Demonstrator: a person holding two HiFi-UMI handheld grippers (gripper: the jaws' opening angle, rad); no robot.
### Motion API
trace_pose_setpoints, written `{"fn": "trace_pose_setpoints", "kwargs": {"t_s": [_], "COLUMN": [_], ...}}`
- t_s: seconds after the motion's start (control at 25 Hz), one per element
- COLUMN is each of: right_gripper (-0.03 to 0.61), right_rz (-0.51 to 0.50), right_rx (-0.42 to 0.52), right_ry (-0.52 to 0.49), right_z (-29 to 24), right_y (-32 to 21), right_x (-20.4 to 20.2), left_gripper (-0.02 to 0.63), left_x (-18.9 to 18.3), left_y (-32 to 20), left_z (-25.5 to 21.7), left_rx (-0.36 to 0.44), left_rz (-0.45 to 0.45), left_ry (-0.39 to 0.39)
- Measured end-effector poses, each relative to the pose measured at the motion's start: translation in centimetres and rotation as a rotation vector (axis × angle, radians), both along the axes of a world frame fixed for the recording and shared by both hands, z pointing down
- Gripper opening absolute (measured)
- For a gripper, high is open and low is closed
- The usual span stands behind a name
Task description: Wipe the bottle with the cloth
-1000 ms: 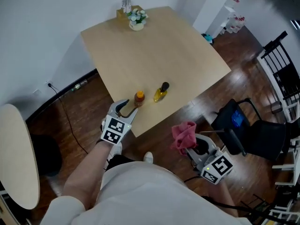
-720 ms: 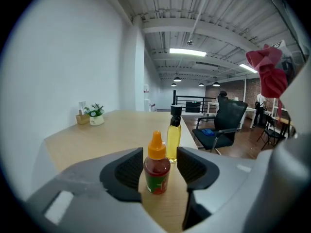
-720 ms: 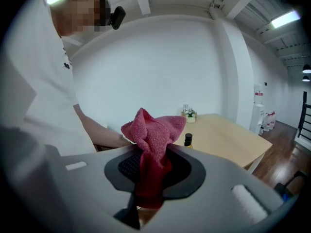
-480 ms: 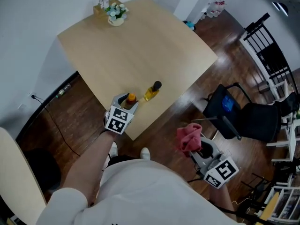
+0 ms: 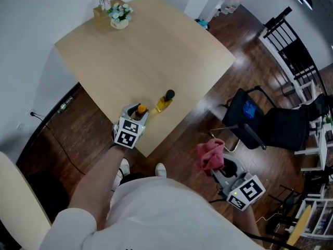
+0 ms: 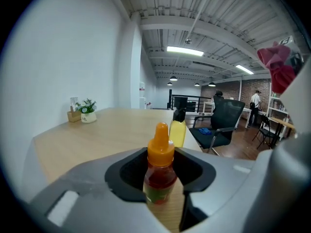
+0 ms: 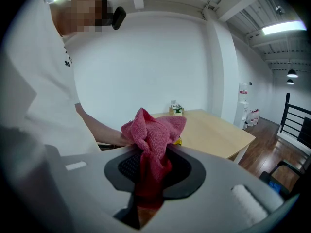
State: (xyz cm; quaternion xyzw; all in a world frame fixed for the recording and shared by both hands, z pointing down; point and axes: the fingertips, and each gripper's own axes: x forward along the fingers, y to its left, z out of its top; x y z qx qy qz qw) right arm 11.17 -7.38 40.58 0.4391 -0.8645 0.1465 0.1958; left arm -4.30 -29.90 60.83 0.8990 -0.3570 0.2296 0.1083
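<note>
Head view: my left gripper (image 5: pixel 138 113) sat at the table's (image 5: pixel 156 51) near edge, left of centre, and my right gripper (image 5: pixel 217 166) was at lower right, off the table. Left gripper view: its jaws were clamped on the orange-capped bottle (image 6: pixel 159 171), centre frame. Right gripper view: its jaws pinched the red cloth (image 7: pixel 153 144) mid-frame.

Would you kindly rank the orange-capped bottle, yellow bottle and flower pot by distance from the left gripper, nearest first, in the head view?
1. Orange-capped bottle, between the left gripper's jaws.
2. Yellow bottle, just to its right.
3. Flower pot, at the table's far corner.
</note>
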Motion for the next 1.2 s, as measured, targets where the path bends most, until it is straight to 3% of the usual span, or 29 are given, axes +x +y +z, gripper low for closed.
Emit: {"fn": "trace_pose_setpoints", "kwargs": {"t_s": [0.32, 0.64, 0.96, 1.2], "right_gripper": [0.091, 0.091, 0.091, 0.091], "right_rz": [-0.059, -0.259, -0.529, -0.604], "right_rx": [0.031, 0.136, 0.308, 0.273], "right_ry": [-0.027, -0.066, -0.061, -0.088], "right_z": [0.2, -1.5, -6.2, -4.7], "right_y": [-2.1, -6.9, -10.5, -10.7], "right_x": [-0.9, -6.1, -12.3, -13.8], "left_gripper": [0.163, 0.163, 0.163, 0.163], "left_x": [0.1, 0.3, 1.5, 0.8], "left_y": [1.4, 4.1, 8.1, 10.5], "left_z": [-4.8, -13.3, -19.5, -22.3], "left_rx": [0.017, 0.062, 0.105, 0.127], "left_rz": [0.055, 0.131, 0.214, 0.212], "left_ry": [0.066, 0.116, 0.137, 0.162]}}
